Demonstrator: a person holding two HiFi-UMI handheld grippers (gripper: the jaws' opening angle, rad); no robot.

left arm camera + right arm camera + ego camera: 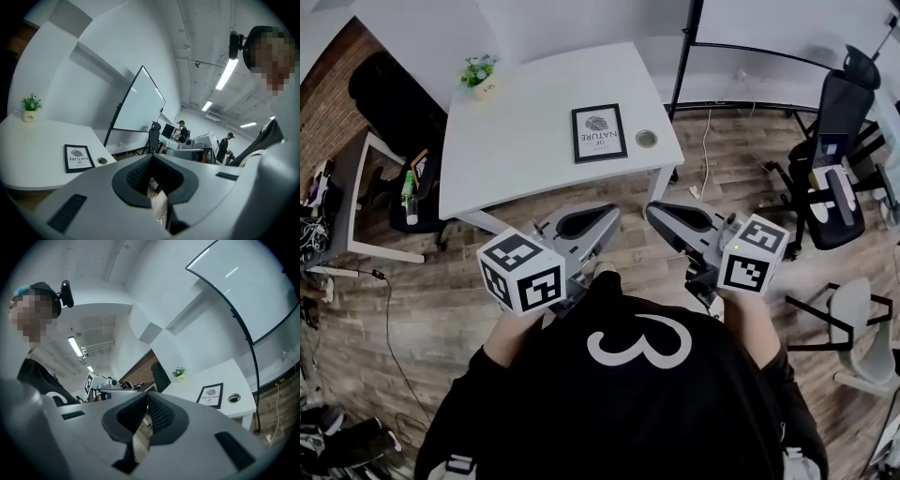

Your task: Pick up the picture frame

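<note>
Two grippers are hanging closed and empty before the white table.
Pointing tableward are the left gripper and right gripper; the picture frame is lying flat beside the cable hole.

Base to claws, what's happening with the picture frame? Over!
Left claw shut, empty. Right claw shut, empty. Picture frame flat on white table, untouched, both short of it. Path looks clear.

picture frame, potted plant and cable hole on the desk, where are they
picture frame (599, 133): head view, middle of the print
potted plant (476, 70): head view, on the leaves
cable hole (646, 139): head view, its centre
</note>
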